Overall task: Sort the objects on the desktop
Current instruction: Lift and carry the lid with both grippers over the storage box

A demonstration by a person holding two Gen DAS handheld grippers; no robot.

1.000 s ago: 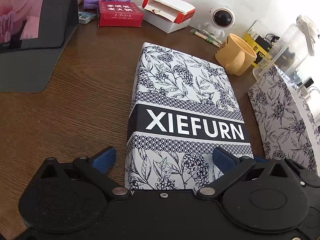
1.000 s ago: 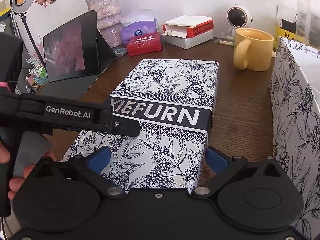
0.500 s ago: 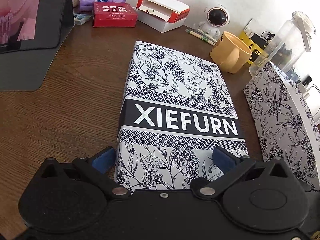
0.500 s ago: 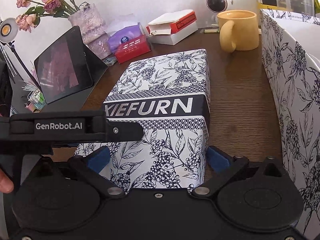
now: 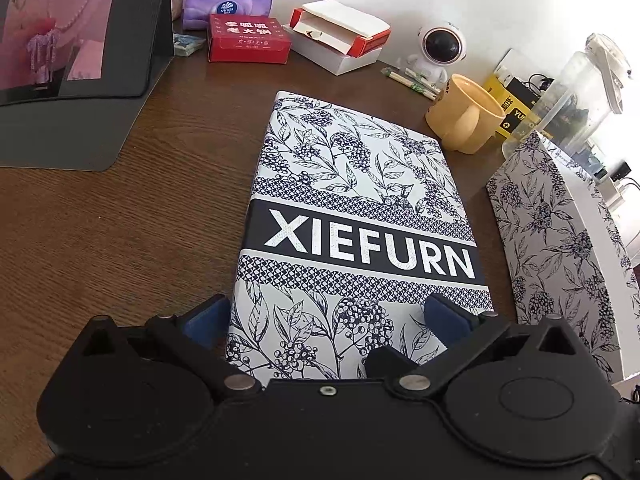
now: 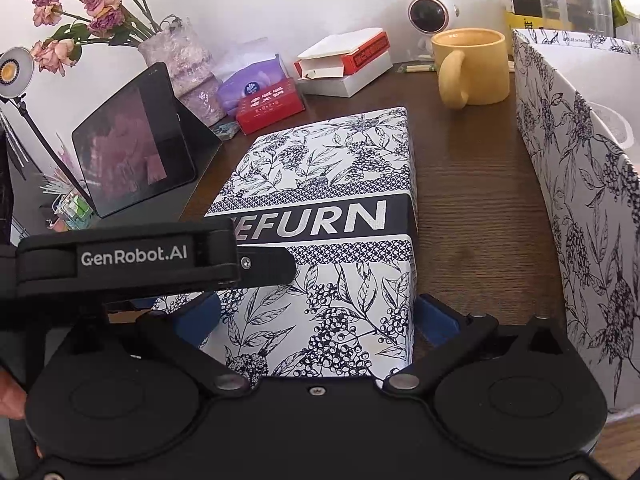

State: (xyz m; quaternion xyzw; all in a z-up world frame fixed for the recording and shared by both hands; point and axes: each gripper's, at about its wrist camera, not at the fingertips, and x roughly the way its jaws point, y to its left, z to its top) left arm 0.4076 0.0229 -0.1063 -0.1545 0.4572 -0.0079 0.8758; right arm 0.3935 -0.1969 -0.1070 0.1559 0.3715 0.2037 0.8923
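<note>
So the XIEFURN box [image 5: 360, 232] lies flat in the middle of the wooden desk [image 5: 120, 240], and both tools straddle its near end. The left gripper [image 5: 328, 320] has its blue pads [image 5: 204, 320] spread wide, one off the box's left edge and one over its right part; I can't tell if either pad actually touches. Same deal with the right gripper [image 6: 316, 320]: spread wide, a pad on each side of the box's near corners, contact unclear.

Room to move: bare desk left of the box up to the tablet's [image 5: 72, 28] mat, and a narrow strip of wood on the right before the open floral box [image 6: 580, 184] (its wall stands taller than the lid). At the far end the yellow mug [image 5: 464, 120] sits near the box's corner, with the red packet [image 5: 248, 40] and tissue pack [image 5: 228, 0] farther back.

Hidden stuff: the left tool's body covers the first letters of the logo in the right view, and the near edge of the box sits under both tools.
</note>
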